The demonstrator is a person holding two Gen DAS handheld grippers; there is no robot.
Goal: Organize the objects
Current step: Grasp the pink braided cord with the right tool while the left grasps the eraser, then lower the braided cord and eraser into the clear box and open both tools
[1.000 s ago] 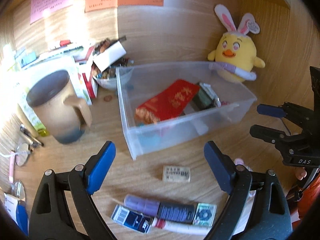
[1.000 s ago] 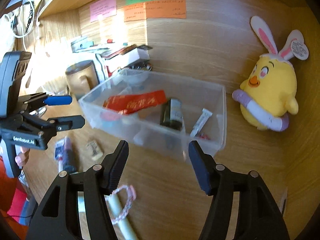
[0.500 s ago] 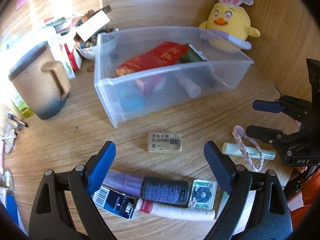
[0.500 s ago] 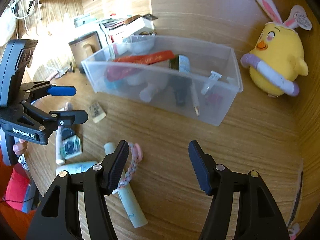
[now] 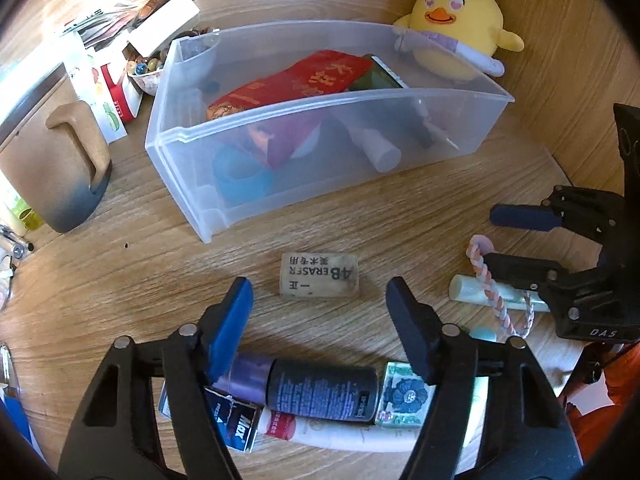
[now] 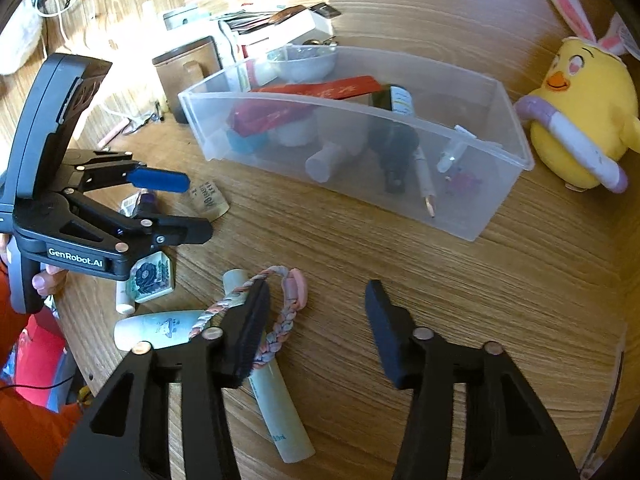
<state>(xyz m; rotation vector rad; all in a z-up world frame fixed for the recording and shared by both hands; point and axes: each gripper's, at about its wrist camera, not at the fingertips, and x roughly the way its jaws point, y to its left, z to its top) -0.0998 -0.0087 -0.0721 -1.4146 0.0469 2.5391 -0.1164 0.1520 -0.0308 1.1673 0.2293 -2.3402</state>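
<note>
Both claws have just been closing yet stand apart and empty, the left claw (image 5: pixel 320 304) over the eraser (image 5: pixel 319 276) on the worktop (image 5: pixel 360 224), the right claw (image 6: pixel 316 312) beside the bracelet (image 6: pixel 276 320), whose loop could snag and drag the tube (image 6: pixel 276 400) along.

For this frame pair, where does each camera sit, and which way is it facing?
Left wrist: on the left gripper, angled down at the eraser and clear bin; its own fingers show, open.
Right wrist: on the right gripper, angled down at the braided band; own fingers open, a fingertip at the left edge.
Shared: bin, eraser, plush chick, each other's gripper.
</note>
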